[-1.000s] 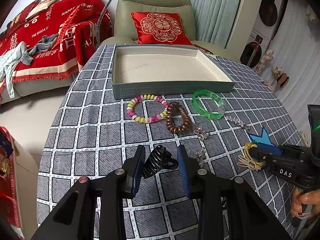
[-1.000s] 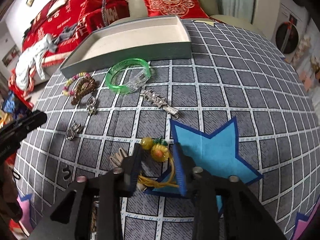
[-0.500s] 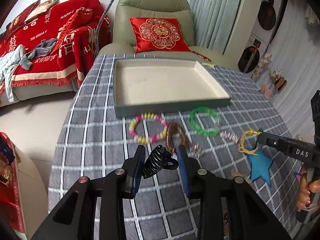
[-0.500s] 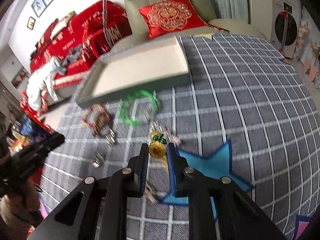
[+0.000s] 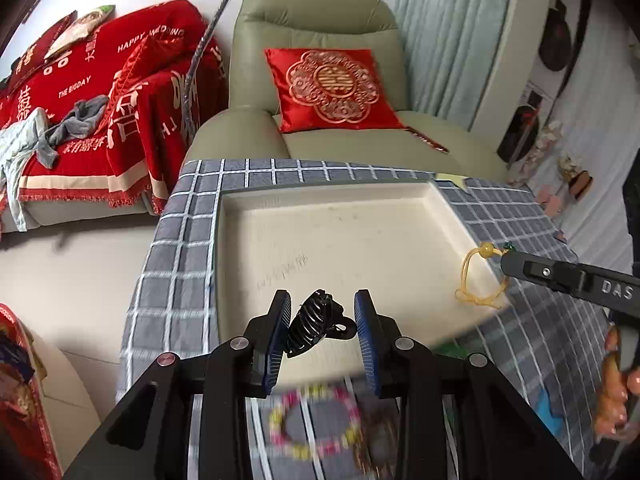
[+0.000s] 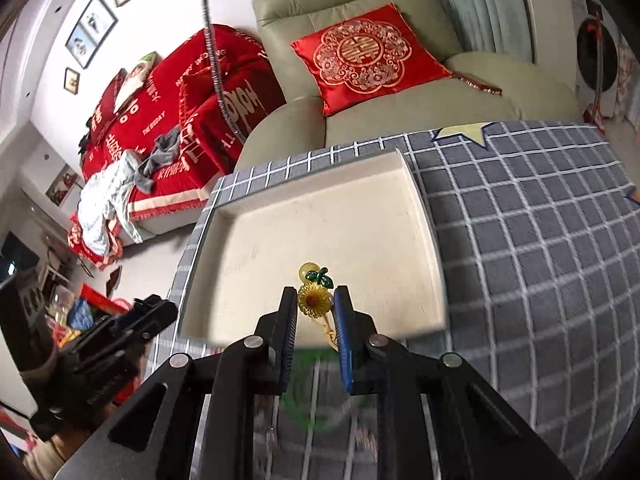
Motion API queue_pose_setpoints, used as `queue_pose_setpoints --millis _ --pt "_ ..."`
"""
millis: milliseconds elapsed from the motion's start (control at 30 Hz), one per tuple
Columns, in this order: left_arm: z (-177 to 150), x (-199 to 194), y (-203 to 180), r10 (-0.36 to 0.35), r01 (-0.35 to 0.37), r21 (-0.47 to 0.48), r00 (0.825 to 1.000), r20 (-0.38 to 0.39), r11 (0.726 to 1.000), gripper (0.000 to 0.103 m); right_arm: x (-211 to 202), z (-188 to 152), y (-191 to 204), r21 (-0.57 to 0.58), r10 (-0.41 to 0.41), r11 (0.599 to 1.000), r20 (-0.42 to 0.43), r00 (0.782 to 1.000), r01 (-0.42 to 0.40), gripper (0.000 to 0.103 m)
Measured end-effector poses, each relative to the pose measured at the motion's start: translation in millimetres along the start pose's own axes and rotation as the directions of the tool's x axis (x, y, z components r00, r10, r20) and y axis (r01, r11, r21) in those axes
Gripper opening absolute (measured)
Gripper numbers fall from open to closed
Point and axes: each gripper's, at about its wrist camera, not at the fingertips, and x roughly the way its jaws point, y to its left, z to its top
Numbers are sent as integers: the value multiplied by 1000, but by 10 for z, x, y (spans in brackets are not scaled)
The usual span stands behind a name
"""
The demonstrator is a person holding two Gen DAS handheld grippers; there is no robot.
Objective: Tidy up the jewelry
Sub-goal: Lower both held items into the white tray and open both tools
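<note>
Left wrist view shows your black hair claw [image 5: 316, 326] pinched in the left gripper [image 5: 323, 320] above the cream tray's [image 5: 340, 236] near edge, while your right gripper [image 6: 316, 305] clamps the sunflower charm [image 6: 315, 300] over that tray on the checked tablecloth [image 6: 520, 240].

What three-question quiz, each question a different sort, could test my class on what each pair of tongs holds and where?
1. True or false: the left tongs grip a black hair claw.
2. What do the right tongs hold: A a green bangle, B a sunflower charm on a yellow cord, C a beaded bracelet?
3. Fill in: both pieces hang over the cream ____.

Key: 1 true; 2 B; 3 tray.
</note>
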Motion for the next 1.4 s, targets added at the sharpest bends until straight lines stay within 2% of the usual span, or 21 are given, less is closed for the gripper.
queue_pose_setpoints --millis 167,333,500,700,767,800,833,1000,1100,1167,1200,1400 --pt "165 470 25 34 -35 -14 998 -44 999 48 442 265 -85 21 -6 1000 -22 1000 6 20" --pt "156 819 51 59 -63 -33 994 -96 997 48 817 336 -168 11 -35 999 -47 998 36 20" --pt "118 998 45 89 -96 -44 987 -133 994 48 1006 323 -262 16 -68 997 -60 996 69 20" --pt "93 1022 -83 170 -168 31 980 -98 985 48 1103 243 -266 -33 -132 991 -63 989 131 21" --pt "84 1018 -102 181 -178 38 979 -94 983 62 1104 242 -240 -44 -142 989 -66 988 140 32" --pt "80 1010 -109 183 -181 37 979 -90 983 68 1095 243 -221 -47 -144 989 -67 987 141 52" --pt "77 991 -107 188 -186 34 979 -80 982 68 1076 247 -206 -45 -138 990 -67 988 135 55" --pt "101 917 -63 172 -172 13 983 -59 985 68 875 289 -182 -13 -93 996 -12 996 93 57" --pt "116 880 -32 163 -164 -5 985 -53 986 68 740 284 -206 24 -62 998 14 998 62 65" --pt "127 852 -10 165 -166 -21 985 -50 986 96 621 271 -232 47 -52 998 33 998 51 66" --pt "126 821 -2 172 -173 -28 984 -41 984 103 583 264 -229 50 -53 997 38 998 51 66" --pt "73 518 -33 176 -176 -12 984 30 984 103 290 138 -195 32 -88 996 61 994 86 75"
